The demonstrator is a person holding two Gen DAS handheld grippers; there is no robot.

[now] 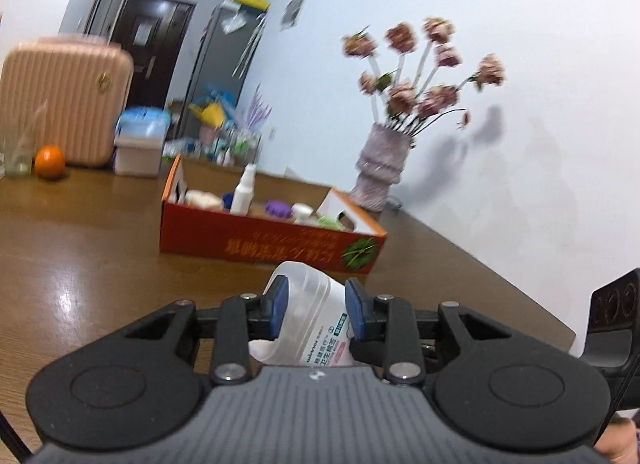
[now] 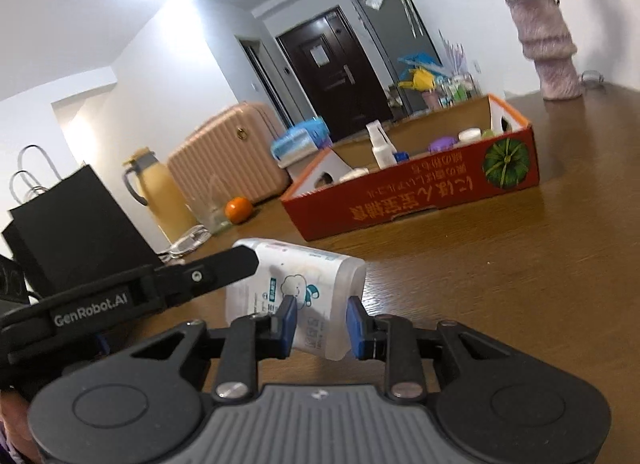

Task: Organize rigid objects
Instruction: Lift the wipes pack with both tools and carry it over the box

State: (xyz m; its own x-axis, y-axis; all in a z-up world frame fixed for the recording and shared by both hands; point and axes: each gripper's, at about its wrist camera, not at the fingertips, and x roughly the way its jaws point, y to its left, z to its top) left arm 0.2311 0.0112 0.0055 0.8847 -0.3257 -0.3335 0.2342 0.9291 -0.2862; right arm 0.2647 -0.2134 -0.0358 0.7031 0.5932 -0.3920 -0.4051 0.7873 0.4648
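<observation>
Domestic room, white walls, dark entry door at the back; a brown wooden table [image 1: 100,248] takes up the foreground in both wrist views. On it sits a low red cardboard box [image 1: 256,242] with upside-down print and a green squash picture on its side, holding a white spray bottle [image 1: 245,189] upright, a purple lid, white jars and other small containers. Beyond the box's right end in the left wrist view stands a ribbed mauve vase [image 1: 378,174] of pink flowers, close to the wall. At the far left of the table: an orange [image 1: 49,161], a clear glass [image 1: 18,152] just beside it, a pink ribbed suitcase [image 1: 66,100] behind both. The right wrist view adds a yellow thermos jug [image 2: 160,188] and a black paper bag [image 2: 76,224] with wire handles. Left gripper [image 1: 316,304]: blue pads clamped on a translucent white cotton-swab tub [image 1: 306,304] with a printed label, tub tilted, lifted clear of the table in front of the box. Right gripper [image 2: 322,320]: blue pads closed on the lower end of the same tub, seen here lying roughly sideways with a cartoon on its label; the left gripper's black finger [image 2: 224,264] lies against its upper left side. The tub is near the red box but apart from it.
</observation>
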